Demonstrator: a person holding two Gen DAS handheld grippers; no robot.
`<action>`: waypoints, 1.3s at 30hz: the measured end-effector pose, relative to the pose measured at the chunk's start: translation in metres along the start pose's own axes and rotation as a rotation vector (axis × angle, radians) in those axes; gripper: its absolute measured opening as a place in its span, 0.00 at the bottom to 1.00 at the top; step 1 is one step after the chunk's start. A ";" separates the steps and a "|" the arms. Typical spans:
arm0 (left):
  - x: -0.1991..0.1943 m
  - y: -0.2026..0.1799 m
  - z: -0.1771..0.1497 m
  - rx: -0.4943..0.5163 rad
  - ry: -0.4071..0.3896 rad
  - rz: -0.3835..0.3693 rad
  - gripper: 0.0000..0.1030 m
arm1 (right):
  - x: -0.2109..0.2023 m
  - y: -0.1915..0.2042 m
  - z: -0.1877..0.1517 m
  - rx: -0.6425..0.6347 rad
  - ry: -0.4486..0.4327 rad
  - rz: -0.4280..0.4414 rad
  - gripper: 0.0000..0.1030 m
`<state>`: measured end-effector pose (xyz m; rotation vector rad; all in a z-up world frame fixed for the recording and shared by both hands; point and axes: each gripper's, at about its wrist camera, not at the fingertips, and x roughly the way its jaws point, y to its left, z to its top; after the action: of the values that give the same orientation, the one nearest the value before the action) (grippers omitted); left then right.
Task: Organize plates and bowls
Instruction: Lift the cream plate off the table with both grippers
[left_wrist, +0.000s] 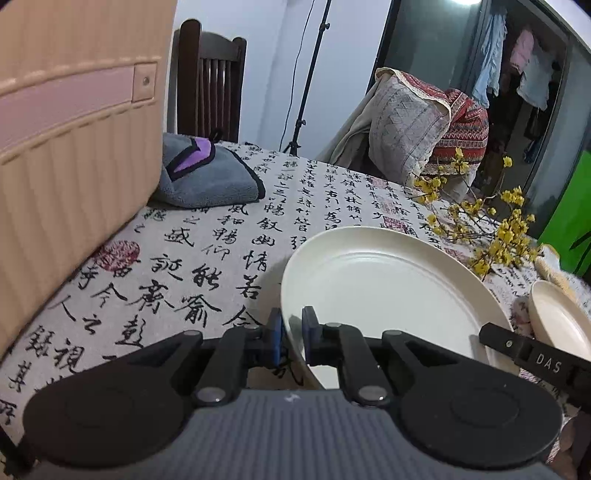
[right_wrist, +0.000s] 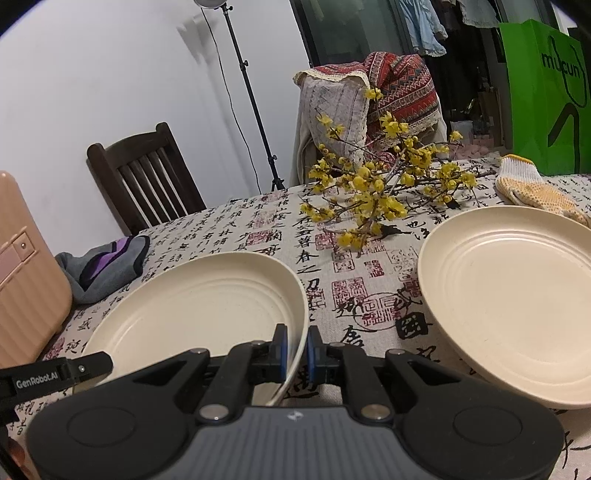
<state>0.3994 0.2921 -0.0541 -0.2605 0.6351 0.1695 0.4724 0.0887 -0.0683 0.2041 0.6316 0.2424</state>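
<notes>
Plate (left_wrist: 388, 295) pinched at two edges: left claw (left_wrist: 292, 334) clamps its near-left rim, right claw (right_wrist: 294, 350) clamps its near-right rim. Both sets of jaws are narrow, pads pressed on either face of the rim. Plate looks tilted and its near edge seems lifted off the tablecloth (left_wrist: 207, 258), though contact at the far edge can't be told.

Second plate (right_wrist: 517, 295) lies flat to the right of the right claw, well apart from the held one. Flower branch (right_wrist: 373, 184) lies ahead, between the two plates and further back. Glove (right_wrist: 532, 188) sits beyond the second plate, green bag (right_wrist: 546, 99) behind it. Left of the left claw: ribbed suitcase (left_wrist: 74, 147), with grey cloth (left_wrist: 210, 177) ahead-left just beside it. No bowls visible.

Step, as I read it: two-handed carry of the first plate, likely to stack it on the second. Next move needs both claws moving together rightward, keeping spacing fixed so the rim doesn't slip or flex, levelling the plate, clearing the branch, then lowering concentric onto the second plate before either claw lets go.
</notes>
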 end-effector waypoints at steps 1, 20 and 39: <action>0.000 -0.001 0.000 0.005 -0.002 0.001 0.11 | 0.000 0.000 0.000 0.000 0.000 0.000 0.10; -0.034 -0.006 0.004 0.048 -0.061 0.061 0.11 | -0.029 0.019 -0.008 -0.055 -0.056 -0.006 0.11; -0.078 -0.003 -0.006 0.060 -0.092 0.057 0.11 | -0.071 0.026 -0.017 -0.053 -0.088 0.015 0.11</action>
<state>0.3354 0.2816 -0.0109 -0.1755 0.5554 0.2156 0.4025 0.0947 -0.0350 0.1679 0.5360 0.2625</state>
